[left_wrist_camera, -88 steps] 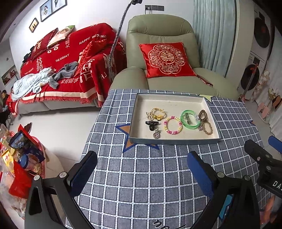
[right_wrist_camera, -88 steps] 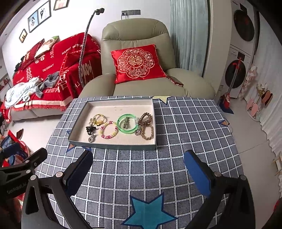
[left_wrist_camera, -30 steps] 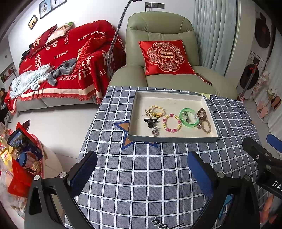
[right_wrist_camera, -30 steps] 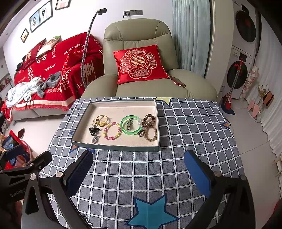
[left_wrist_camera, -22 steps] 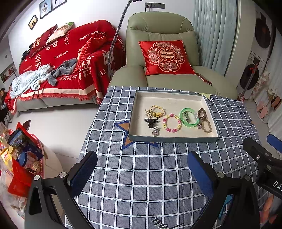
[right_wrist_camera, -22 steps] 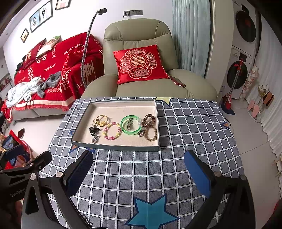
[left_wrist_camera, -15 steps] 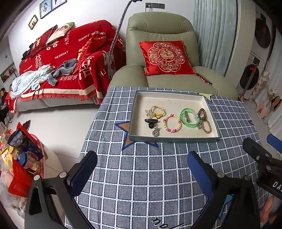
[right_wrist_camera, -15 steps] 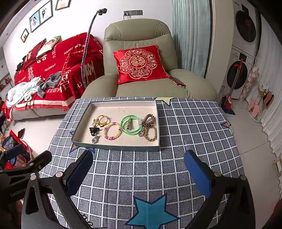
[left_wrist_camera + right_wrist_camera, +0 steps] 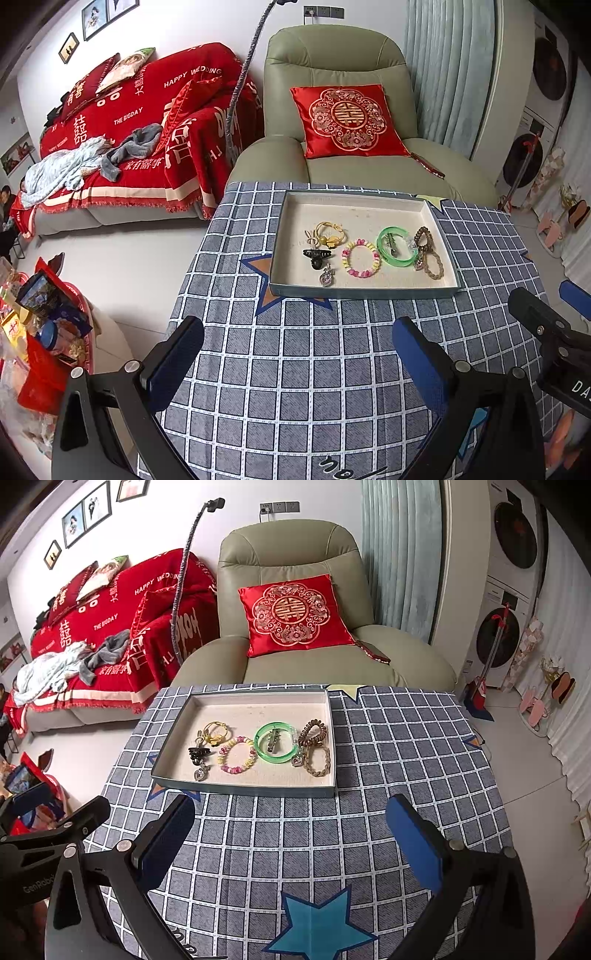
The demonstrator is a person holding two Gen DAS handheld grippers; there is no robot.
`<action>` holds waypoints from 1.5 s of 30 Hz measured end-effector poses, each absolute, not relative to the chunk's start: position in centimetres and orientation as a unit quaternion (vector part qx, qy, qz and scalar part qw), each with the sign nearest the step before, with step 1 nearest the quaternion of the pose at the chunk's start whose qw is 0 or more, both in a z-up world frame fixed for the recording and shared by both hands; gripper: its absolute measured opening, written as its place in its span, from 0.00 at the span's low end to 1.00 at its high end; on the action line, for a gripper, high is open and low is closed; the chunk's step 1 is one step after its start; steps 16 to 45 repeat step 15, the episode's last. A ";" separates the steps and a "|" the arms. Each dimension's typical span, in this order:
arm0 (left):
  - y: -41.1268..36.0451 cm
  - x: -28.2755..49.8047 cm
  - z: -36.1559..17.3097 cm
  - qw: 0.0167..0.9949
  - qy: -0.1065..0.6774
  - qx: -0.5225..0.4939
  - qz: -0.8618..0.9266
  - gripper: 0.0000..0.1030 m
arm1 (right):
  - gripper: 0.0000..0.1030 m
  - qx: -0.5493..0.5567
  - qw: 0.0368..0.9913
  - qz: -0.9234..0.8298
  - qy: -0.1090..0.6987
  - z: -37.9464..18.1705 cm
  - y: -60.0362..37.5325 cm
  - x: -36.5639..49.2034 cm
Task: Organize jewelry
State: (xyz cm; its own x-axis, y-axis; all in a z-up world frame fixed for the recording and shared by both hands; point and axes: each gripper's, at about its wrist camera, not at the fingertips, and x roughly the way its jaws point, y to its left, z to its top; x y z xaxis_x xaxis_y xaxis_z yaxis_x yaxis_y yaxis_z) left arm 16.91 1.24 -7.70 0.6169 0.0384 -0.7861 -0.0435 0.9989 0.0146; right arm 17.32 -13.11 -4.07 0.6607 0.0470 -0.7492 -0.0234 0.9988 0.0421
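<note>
Red fabric on the sofa (image 9: 147, 122) at upper left of the left wrist view reads "HAPPY WEDDING" and "THE BIGDAY". Centre frame, the shallow tray (image 9: 280, 236) on the checked tablecloth (image 9: 295, 369) holds a green bangle (image 9: 397, 246) and a beaded bracelet (image 9: 361, 258). The left gripper (image 9: 295, 354) gapes wide, empty, below it.

From the right wrist view, the right gripper (image 9: 291, 834) is likewise spread and empty; the tray (image 9: 173, 746) sits centre-left. "GenRobo" shows at lower left.
</note>
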 end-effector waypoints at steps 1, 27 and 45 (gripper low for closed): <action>1.2 16.9 -7.7 0.899 0.437 -0.003 0.023 1.00 | 1.00 0.015 0.911 0.019 0.412 -4.1 -12.9 17.3; 1.6 17.0 -7.7 0.897 0.442 -0.006 0.014 1.00 | 1.00 0.015 0.911 0.019 0.413 -4.1 -13.1 17.3; 1.6 17.0 -7.7 0.897 0.442 -0.006 0.014 1.00 | 1.00 0.015 0.911 0.019 0.413 -4.1 -13.1 17.3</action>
